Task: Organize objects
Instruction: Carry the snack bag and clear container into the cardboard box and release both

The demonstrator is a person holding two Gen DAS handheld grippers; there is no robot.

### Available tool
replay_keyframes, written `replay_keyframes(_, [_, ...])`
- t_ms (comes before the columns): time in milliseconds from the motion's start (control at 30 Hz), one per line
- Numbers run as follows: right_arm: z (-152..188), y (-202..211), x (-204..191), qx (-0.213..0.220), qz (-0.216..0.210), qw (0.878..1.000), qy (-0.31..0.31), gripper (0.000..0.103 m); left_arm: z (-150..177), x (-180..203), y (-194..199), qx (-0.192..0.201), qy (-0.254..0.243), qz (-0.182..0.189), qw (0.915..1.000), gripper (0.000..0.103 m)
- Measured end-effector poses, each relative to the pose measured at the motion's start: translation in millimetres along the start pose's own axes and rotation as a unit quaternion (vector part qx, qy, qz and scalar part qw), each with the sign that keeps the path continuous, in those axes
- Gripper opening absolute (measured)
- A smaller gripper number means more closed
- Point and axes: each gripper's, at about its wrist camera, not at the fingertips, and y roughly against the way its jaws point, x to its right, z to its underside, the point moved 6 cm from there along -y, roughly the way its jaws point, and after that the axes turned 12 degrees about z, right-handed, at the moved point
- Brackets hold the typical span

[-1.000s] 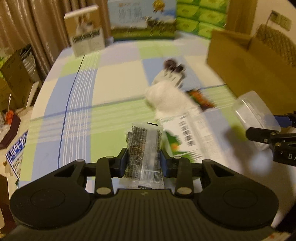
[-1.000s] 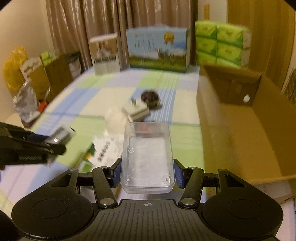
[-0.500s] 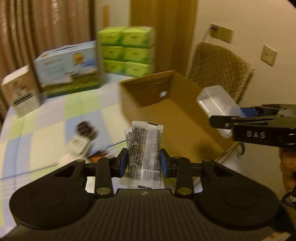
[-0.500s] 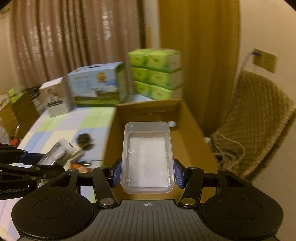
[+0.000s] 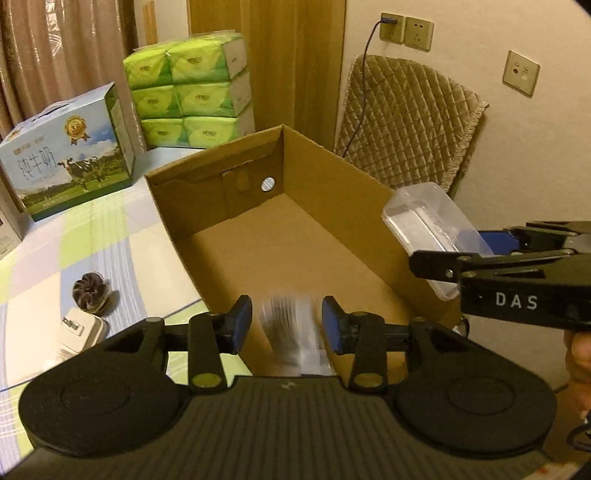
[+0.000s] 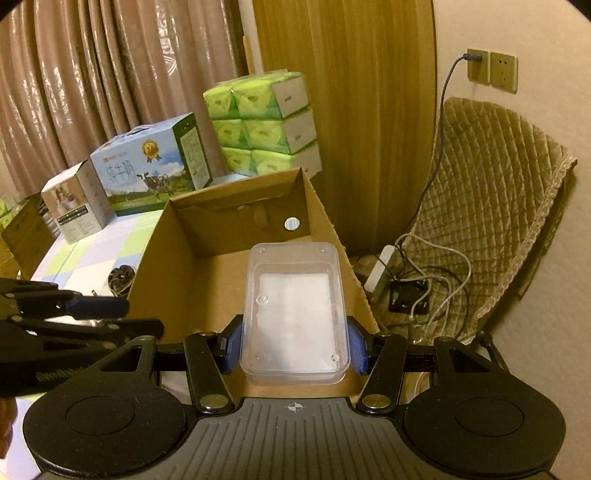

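Underneath everything lies a checked cloth of green, blue and white squares (image 5: 92,236), spread over a surface backed by brown curtains (image 6: 92,92); a beige wall with sockets (image 5: 406,27) and a chair draped in quilted fabric (image 5: 406,122) close the right side. One open cardboard box (image 5: 280,236) sits on the cloth, its floor bare. Behind it stand one stack of six green tissue packs (image 5: 188,88), one blue milk carton with a cow on it (image 5: 66,155) and one smaller white box (image 6: 74,203). On the cloth left of the cardboard box lie one dark pine cone (image 5: 88,290) and one white plug adapter (image 5: 79,330), just beside each other. The left gripper (image 5: 287,325) hangs over the near end of the box with its jaws opening; one clear snack packet (image 5: 291,332), blurred, sits loose between the pads without touching them. The right gripper (image 6: 294,343) is clamped on one clear plastic box (image 6: 295,314), held above the box's right wall.
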Motion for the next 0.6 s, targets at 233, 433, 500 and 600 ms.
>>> replay_keyframes(233, [0.9, -8.8, -12.0, -0.006, -0.021, 1.000, -0.009, 0.053, 3.5, -18.7, 28.2, 0.020, 0.022, -0.016, 0.9994, 0.037])
replay_keyframes(433, [-5.4, -0.4, -11.8, 0.009, -0.043, 0.998, -0.041, 0.076, 16.7, -32.5, 54.6, 0.030, 0.046, -0.030, 0.9981, 0.041])
replay_keyframes(500, [-5.2, 9.5, -11.4, 0.014, -0.046, 0.998, -0.046, 0.076, 23.1, -36.6, 65.9, 0.035, 0.050, -0.041, 0.9973, 0.043])
replay_keyframes(600, [-1.4, 26.1, -13.1, 0.019, -0.049, 0.997, -0.049, 0.077, 35.2, -44.2, 83.7, 0.044, 0.075, -0.050, 0.9949, 0.048])
